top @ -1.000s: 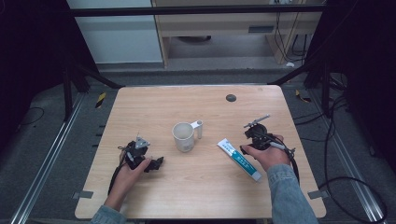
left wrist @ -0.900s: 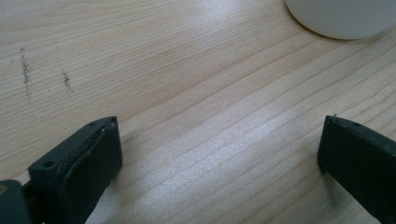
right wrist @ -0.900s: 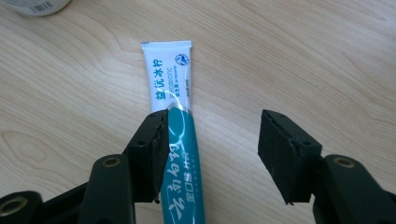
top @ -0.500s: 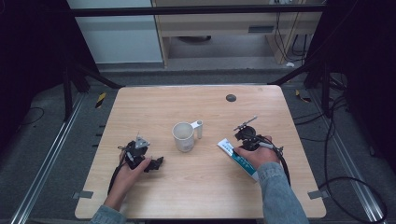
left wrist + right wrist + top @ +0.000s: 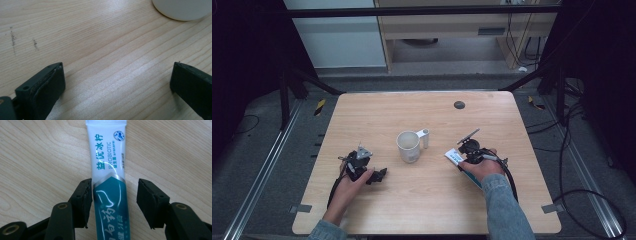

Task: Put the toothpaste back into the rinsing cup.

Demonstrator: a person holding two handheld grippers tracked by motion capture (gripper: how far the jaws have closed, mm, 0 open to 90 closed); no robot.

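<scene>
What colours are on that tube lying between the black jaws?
The flat plastic toothpaste tube is white at its far end, teal nearer the jaws; the right gripper view shows it best.

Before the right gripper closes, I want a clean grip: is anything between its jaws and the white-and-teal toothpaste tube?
Nothing visible: the right gripper straddles the white-and-teal toothpaste tube, flat on the wooden table.

In the right gripper view the tube (image 5: 110,182) is cut off at the bottom edge; in the high view it is mostly hidden under the right hand (image 5: 479,167). The mug (image 5: 182,8) is cropped at the top edge.
</scene>
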